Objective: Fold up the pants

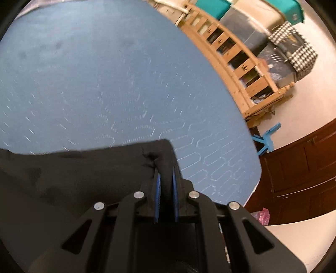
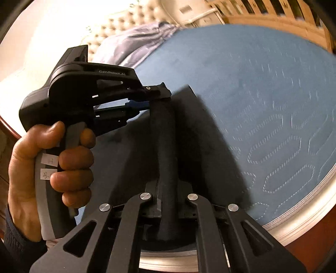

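Note:
The black pants (image 1: 84, 172) hang lifted above a blue quilted mattress (image 1: 105, 73). My left gripper (image 1: 166, 178) is shut on a fold of the pants' edge between its blue pads (image 1: 157, 189). In the right wrist view my right gripper (image 2: 168, 189) is shut on another thick fold of the black pants (image 2: 189, 136). The left gripper (image 2: 159, 94), held in a hand (image 2: 42, 168), shows there up and left, pinching the same edge of cloth close by. The rest of the pants droops below, hidden by the grippers.
A wooden slatted crib (image 1: 237, 63) stands past the mattress's far edge, with bags and a houndstooth bag (image 1: 298, 50) behind it. A dark wooden cabinet (image 1: 304, 163) is on the right. A purple blanket (image 2: 136, 42) and tufted headboard (image 2: 130, 19) lie at the mattress's far end.

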